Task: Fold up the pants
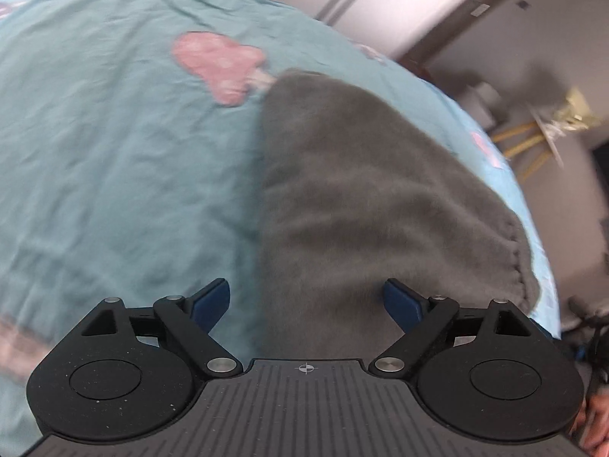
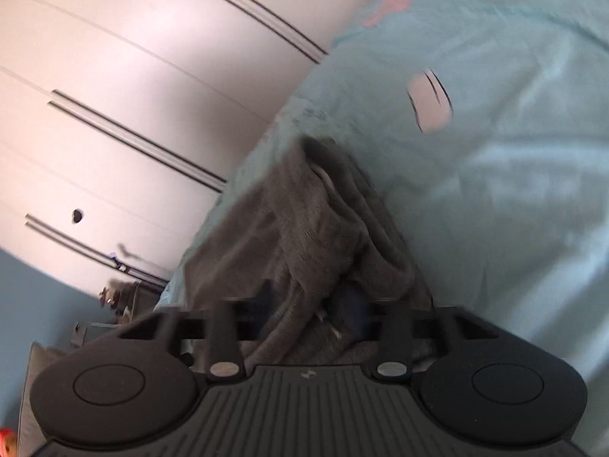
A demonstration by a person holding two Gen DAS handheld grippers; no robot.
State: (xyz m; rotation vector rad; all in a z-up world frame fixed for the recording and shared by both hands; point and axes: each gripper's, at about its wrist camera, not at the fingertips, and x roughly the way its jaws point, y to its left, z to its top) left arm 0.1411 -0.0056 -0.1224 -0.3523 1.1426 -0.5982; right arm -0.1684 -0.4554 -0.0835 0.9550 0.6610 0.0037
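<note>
The grey fleece pants lie on a bed covered by a light blue sheet printed with pink mushroom shapes. In the left wrist view the garment forms one long, smooth panel running away from the camera, with a stitched hem along its right edge near the side of the bed. The left gripper hovers over the near end of that panel with its jaws spread wide; the blue pads stand well apart, one over the sheet and one over the fabric, and nothing sits between them. In the right wrist view the pants appear bunched into thick folds beside the bed edge, and the picture is motion-blurred. The right gripper has its jaws drawn close together on a gathered bundle of the grey fabric, which passes between the fingers and drapes over the gripper body. White wardrobe doors with dark grooves stand just beyond the bed on that side. Past the far corner of the bed, the left view shows a grey wall and blurred furniture.
</note>
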